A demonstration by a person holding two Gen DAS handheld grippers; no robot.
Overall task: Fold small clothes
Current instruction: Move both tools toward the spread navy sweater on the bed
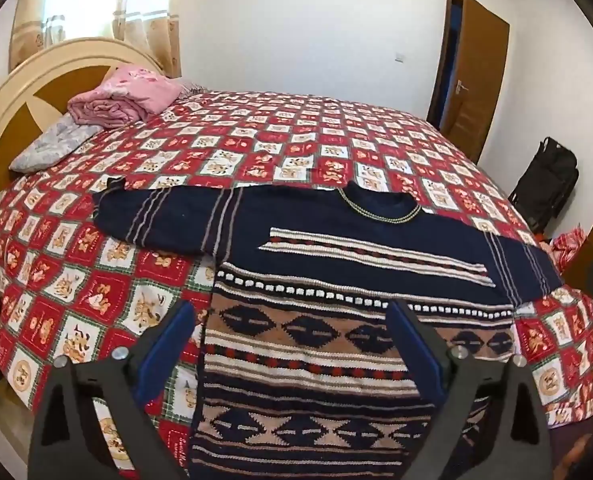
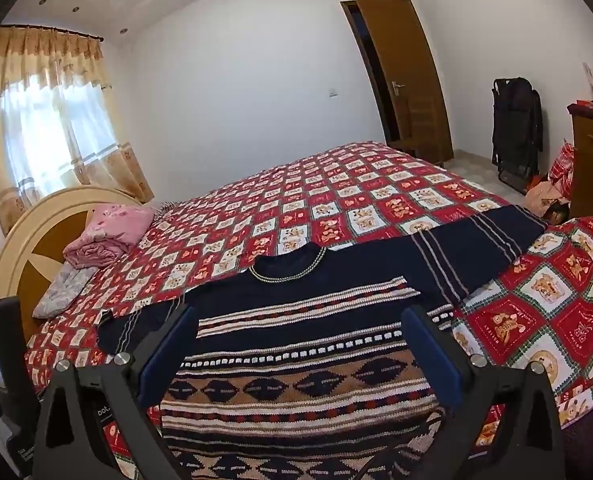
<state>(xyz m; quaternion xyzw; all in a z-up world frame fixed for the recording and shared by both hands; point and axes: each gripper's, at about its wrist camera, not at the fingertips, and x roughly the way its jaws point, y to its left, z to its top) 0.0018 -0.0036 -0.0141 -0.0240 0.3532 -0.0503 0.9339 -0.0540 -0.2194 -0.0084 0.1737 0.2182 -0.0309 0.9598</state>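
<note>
At the left of the room, a pink blanket [image 1: 124, 96] was bundled against the cream headboard [image 1: 20, 92] of a bed covered in a red patchwork quilt [image 1: 256, 148]. A navy patterned sweater [image 1: 316, 320] lay flat, face up, on the near side of the quilt, both sleeves stretched outward and its collar toward the far wall. The left gripper [image 1: 292, 320] hovered above the sweater's lower body, fingers spread wide and holding nothing. The right gripper [image 2: 300, 328] did likewise, its fingers fully apart over the striped chest. Farther right, a brown door [image 2: 400, 72] stood ajar.
</note>
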